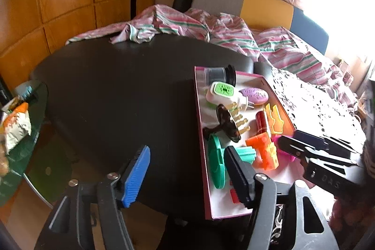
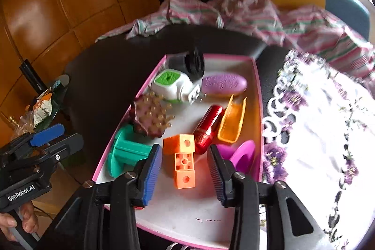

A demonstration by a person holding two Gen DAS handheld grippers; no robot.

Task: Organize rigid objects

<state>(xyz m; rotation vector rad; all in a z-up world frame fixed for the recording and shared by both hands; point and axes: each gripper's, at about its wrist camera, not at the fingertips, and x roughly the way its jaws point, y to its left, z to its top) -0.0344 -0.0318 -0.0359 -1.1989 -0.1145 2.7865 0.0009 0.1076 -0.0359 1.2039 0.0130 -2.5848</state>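
Both grippers are hovering with their jaws spread wide and nothing in them. The right gripper (image 2: 184,176) hangs over the near end of the pink-rimmed tray (image 2: 257,95), and the orange block piece (image 2: 181,159) sits right between its blue pads (image 2: 150,176), not touching either one. Just left of its left finger is the teal spool (image 2: 127,152), just right of its right finger the magenta dish (image 2: 241,155). Ahead of it are the red bottle (image 2: 208,129), the orange trough (image 2: 232,122), the knobby brown brush (image 2: 150,117), the white-and-green plug thing (image 2: 174,86), the purple oval (image 2: 223,83) and a dark jar (image 2: 187,63). The left gripper (image 1: 187,177) is over the black table (image 1: 117,90), with the tray off to its right.
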